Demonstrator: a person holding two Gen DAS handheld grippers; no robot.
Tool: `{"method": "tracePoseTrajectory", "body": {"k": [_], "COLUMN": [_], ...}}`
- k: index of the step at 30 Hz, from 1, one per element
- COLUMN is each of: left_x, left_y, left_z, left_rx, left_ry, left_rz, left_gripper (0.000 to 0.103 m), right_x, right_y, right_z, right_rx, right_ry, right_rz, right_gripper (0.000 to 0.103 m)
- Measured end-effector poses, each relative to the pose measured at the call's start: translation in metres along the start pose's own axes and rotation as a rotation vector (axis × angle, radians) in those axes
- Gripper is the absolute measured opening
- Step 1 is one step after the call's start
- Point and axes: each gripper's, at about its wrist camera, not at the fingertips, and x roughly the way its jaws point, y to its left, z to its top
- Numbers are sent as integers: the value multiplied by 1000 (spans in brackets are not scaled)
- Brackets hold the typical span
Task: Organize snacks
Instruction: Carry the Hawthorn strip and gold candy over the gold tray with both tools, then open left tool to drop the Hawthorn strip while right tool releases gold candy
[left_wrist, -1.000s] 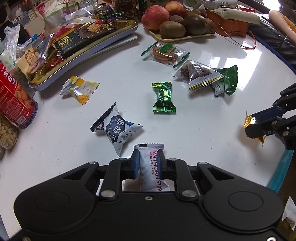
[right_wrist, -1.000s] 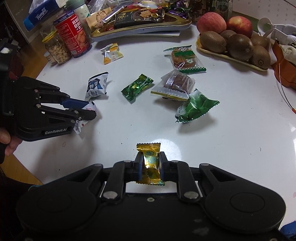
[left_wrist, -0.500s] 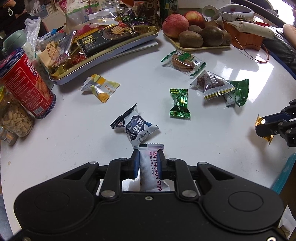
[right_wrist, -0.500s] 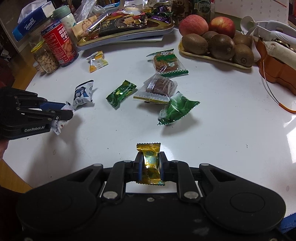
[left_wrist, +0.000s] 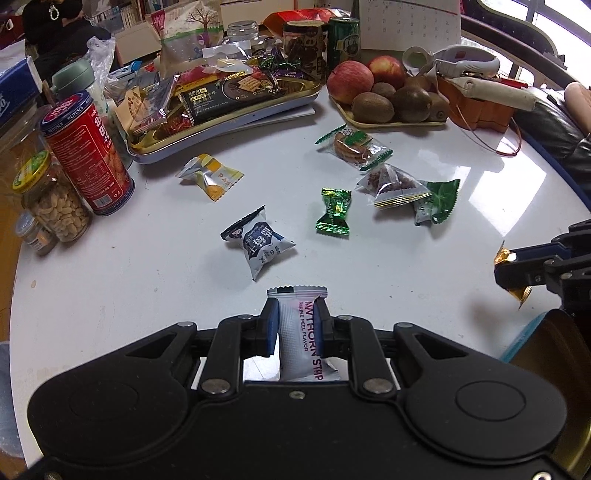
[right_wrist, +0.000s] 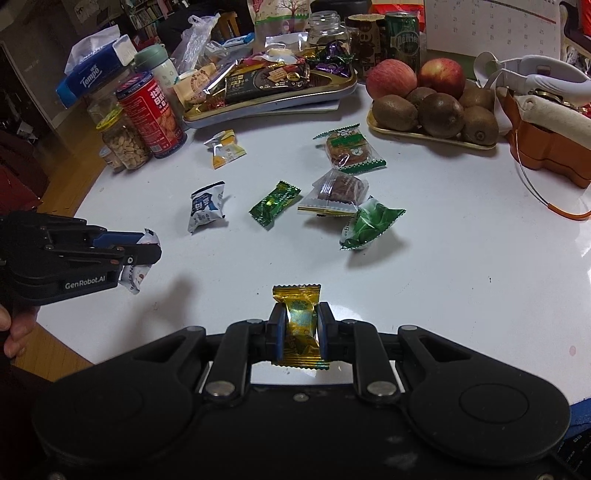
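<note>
Left wrist view: the left tongs (left_wrist: 295, 325) pinch one white strip packet (left_wrist: 297, 332) at lower centre; six wrapped snacks (left_wrist: 334, 216) lie mid-frame on the bench (left_wrist: 147, 280).

Right wrist view: the right tongs (right_wrist: 300, 326) clamp one gold candy (right_wrist: 300, 325) at lower centre.

Left tool (left_wrist: 295, 325) pinches a white snack stick (left_wrist: 298, 332) above the table (left_wrist: 147, 280), blue-white packet (left_wrist: 260, 245) just ahead

Dim room, window glare on white table (left_wrist: 480, 177) at right, soft shadows, fisheye-bent edges, pics sharp.
</note>
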Motion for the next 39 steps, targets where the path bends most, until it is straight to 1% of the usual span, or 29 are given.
{"method": "tracePoseTrajectory", "body": {"k": [4, 7, 9, 11, 14, 16, 18, 21, 26, 30, 32, 35, 39], "left_x": [-21, -34, -42, -49, -55, -58, -62, -67, -70, -68, -66, -62, -60], "left_y": [-15, -25, -32, -40, -48, -55, -62, -78, -93, -99, -101, -102, -102], "left_z": [-10, -18, -25, -34, -47, -55, -64, -73, -81, -87, -90, -94, -99], "left_rx": [-5, -20, -29, -36, -67, -88, -113, -108, -146, -187, -197, -220, -233], "left_ry": [-18, -29, -27, -21, -11, 3, 13, 19, 26, 38, 45, 65, 72], "left_rz": [-20, -48, -50, -43, -43, -27, -40, -36, -12, 3, 11, 6, 28], "left_gripper": [25, 25, 25, 25, 25, 25, 25, 25, 25, 25, 25, 25, 25], "right_x": [-18, -30, -36, -42, -48, -51, -54, -56, -55, -52, -52, -50, -46], "right_y": [8, 13, 14, 15, 16, 17, 19, 24, 27, 27, 27, 26, 26], "right_z": [-16, -28, -35, -43, -52, -58, -63, -72, -86, -95, -96, -96, -97], "right_rx": [-12, -10, 0, -3, -5, -20, -38, -72, -100, -111, -117, -109, -108], "right_ry": [-7, -14, -12, -13, -3, 1, 10, 33, 68, 100, 100, 114, 131], "right_rz": [34, 57, 69, 61, 71, 60, 58, 46, 25, -10, -18, -23, -27], "right_gripper": [19, 19, 19, 19, 19, 19, 19, 19, 19, 19, 19, 19, 19]}}
